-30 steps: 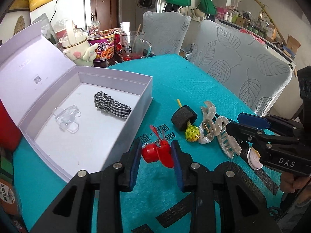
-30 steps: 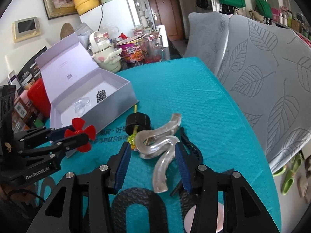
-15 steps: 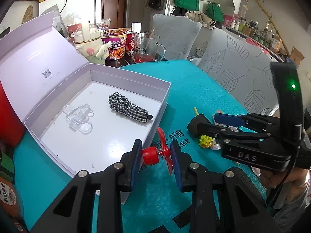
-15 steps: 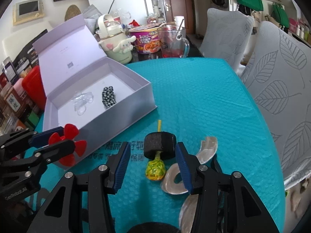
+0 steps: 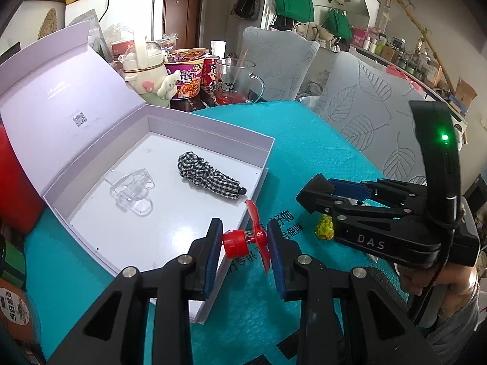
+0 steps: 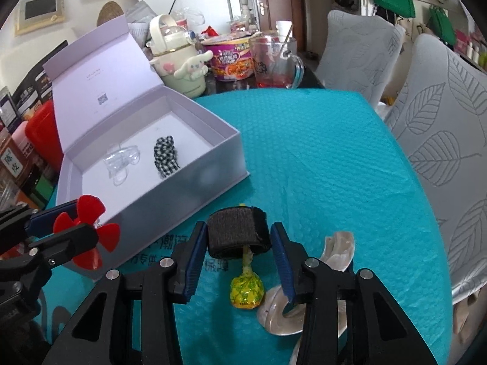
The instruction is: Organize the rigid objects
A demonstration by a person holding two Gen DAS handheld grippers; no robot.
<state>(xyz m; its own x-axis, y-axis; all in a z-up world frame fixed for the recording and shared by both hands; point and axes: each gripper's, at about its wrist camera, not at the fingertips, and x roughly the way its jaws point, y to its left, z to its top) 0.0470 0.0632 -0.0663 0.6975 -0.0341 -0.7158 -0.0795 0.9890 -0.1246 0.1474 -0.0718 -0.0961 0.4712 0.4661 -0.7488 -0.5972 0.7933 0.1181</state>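
My left gripper (image 5: 243,240) is shut on a red toy propeller (image 5: 232,243), held just above the near right corner of the open lilac box (image 5: 264,158). Inside the box lie a black-and-white checked scrunchie (image 5: 210,176) and a clear plastic clip (image 5: 131,188). My right gripper (image 6: 239,240) is down on the teal cover with its jaws closing. Its pads touch both sides of a black strap roll (image 6: 239,232). A yellow-wrapped lollipop (image 6: 246,293) lies under and in front of the roll. A pearly hair claw (image 6: 338,249) lies to the right, partly under the right finger.
Behind the box stand a cream bottle with a plush dog (image 6: 179,60), a noodle cup (image 6: 232,57) and a glass mug (image 6: 274,64). Two leaf-patterned chairs (image 6: 450,140) flank the table's right side. A red container (image 5: 15,182) sits left of the box.
My right gripper swung left from the pearly hair claw to the black strap roll and its jaws narrowed around it. My left gripper carried the red propeller toward the box's corner.
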